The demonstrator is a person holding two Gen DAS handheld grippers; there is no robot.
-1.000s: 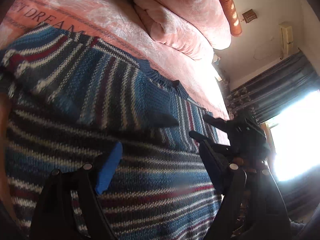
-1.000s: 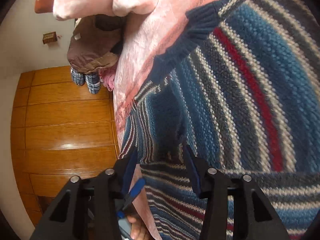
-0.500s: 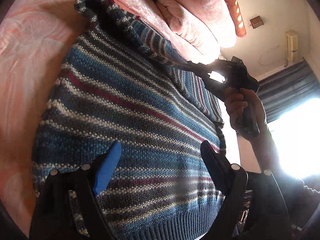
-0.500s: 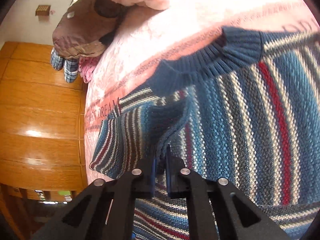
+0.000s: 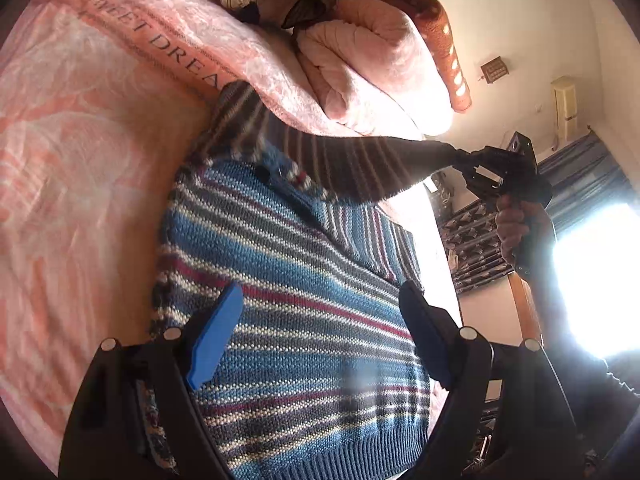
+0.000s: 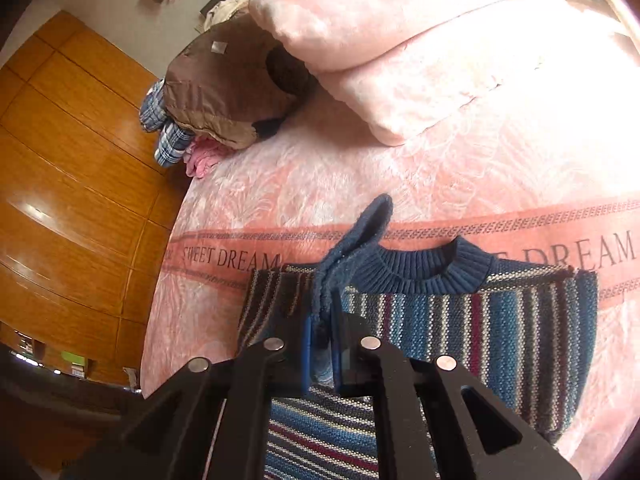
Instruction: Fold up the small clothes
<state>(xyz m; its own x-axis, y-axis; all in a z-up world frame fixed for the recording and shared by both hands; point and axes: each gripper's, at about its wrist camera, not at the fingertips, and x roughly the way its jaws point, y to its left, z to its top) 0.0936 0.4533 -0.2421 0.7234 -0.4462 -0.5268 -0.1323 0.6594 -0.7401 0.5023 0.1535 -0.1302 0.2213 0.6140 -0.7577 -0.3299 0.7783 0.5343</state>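
Your right gripper (image 6: 320, 350) has just clamped the sleeve cuff (image 6: 370, 218) and lifted it clear of the one striped sweater (image 5: 304, 320) lying on the bed (image 5: 80, 160), so the sleeve fold has begun. Your left gripper (image 5: 320, 320) hovers over the hem, jaws wide and empty. Other garments, perhaps three, sit heaped by the pillows.

Left claw (image 5: 316, 328): black plastic linkage, silver round screw heads, one blue pad, one dark pad. Right claw (image 6: 322, 344): same black frame, four silver screws, blue pads. Dark sleeve (image 5: 624, 384) at wrist
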